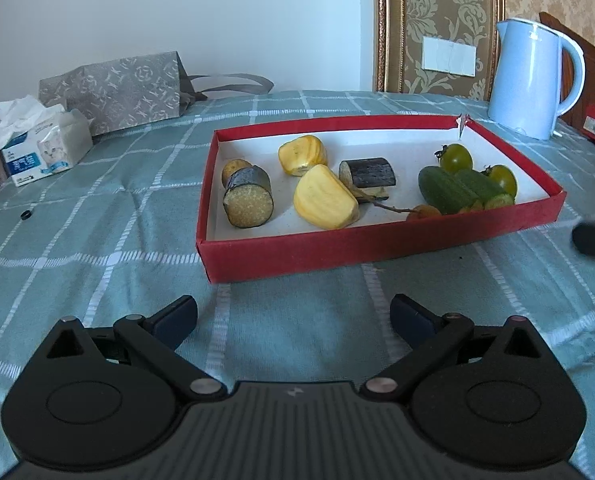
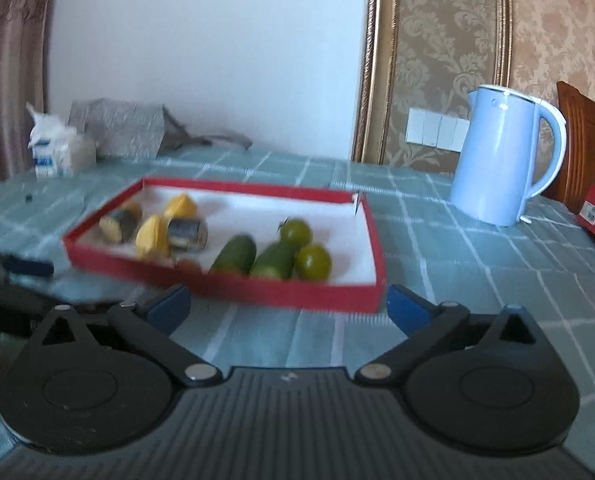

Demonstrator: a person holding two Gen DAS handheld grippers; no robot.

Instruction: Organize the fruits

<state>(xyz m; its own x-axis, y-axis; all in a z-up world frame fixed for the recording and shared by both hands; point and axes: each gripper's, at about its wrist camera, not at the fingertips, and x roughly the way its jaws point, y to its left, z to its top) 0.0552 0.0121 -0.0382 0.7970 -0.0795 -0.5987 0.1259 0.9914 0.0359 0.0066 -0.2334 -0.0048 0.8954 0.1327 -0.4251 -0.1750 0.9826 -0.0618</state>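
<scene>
Fruits [image 1: 323,198] are lying inside the red tray [image 1: 377,246] while both hand-held grippers, left [image 1: 293,316] and right [image 2: 288,307], are hovering spread and empty just before it, needing centred, gentle approaches.

A teal cotton tablecloth with a white grid pattern [image 1: 97,208] covers the surface; behind it stands a plain white wall [image 1: 177,20], evenly lit by soft daylight; at two o'clock a panel of beige damask wallpaper [image 1: 441,20] sits inside a gilded wooden frame [image 1: 381,24], bearing a white row of wall switches [image 1: 449,56]; at three o'clock a brown carved wooden chair back [image 2: 585,136] rises at the table's edge; at nine o'clock, in the right wrist view, a pinkish-brown embroidered curtain [image 2: 5,60] hangs down the left side.
</scene>
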